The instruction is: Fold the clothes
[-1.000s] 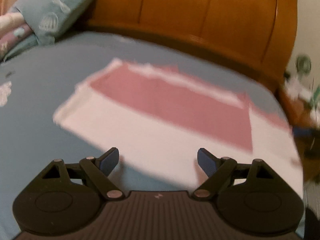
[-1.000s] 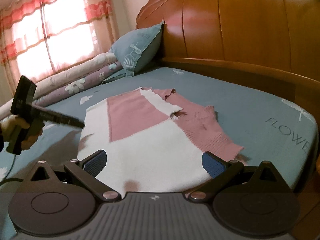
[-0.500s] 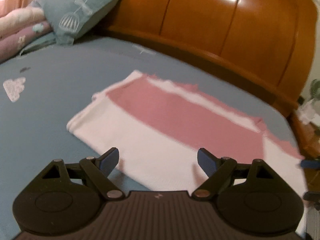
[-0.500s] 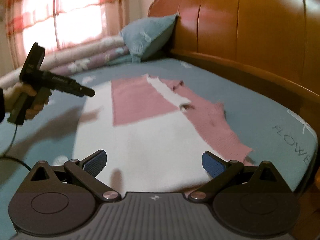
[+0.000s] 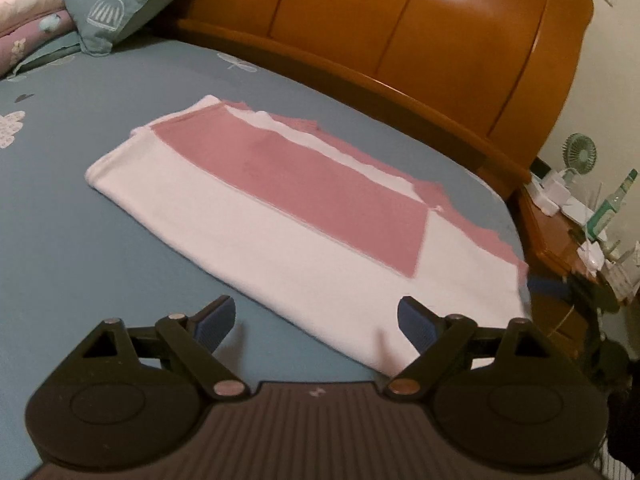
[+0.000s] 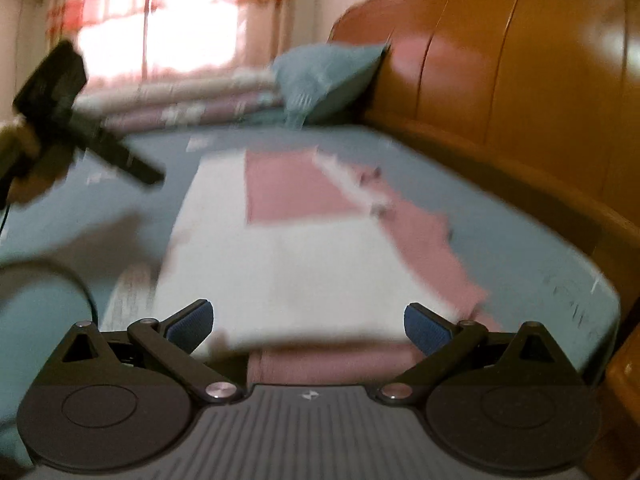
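Left claw (image 5: 316, 322) drawn back from garment (image 5: 280, 216), right view blurred, apparently gaping

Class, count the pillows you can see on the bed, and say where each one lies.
1. A teal pillow leans at the head of the bed, against the wooden headboard, beside rolled floral bedding. More may lie outside the frame.

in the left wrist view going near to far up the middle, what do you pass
left gripper, jaws open with nothing between them → blue bedsheet → white and pink garment lying flat → more bedsheet → wooden headboard
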Tool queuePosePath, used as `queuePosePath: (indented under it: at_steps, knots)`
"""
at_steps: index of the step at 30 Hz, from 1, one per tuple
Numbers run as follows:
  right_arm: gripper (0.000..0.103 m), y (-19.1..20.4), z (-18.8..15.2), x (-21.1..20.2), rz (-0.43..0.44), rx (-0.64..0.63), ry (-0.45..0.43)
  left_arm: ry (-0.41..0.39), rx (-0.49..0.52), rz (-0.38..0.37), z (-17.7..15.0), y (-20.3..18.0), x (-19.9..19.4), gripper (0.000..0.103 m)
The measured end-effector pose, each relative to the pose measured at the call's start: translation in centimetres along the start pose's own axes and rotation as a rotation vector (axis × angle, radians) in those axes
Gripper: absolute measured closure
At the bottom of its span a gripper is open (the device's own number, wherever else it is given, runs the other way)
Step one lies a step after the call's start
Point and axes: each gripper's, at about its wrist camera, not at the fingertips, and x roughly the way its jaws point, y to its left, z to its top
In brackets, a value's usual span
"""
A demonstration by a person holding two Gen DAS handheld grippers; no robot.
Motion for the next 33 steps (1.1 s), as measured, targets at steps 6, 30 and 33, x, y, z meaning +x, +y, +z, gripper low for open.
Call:
queuePosePath:
  at_steps: [6,30,33]
  knots:
    - [0.0,2.3,1.1,2.8,0.045,-0.095,0.142,0.074,0.015,-0.014,1.3,-3.2,-0.1,0.015]
    - [0.0,3.5,1.5,2.4,-0.021,-0.019,0.265,0.032,0.07,0.251,-3.9,-7.8,-9.5,0.015]
    - [0.0,4.0,2.9,0.8,0.026,0.039,0.239,0.007,0.117,0.425,-6.0,-9.0,-11.1,0.015]
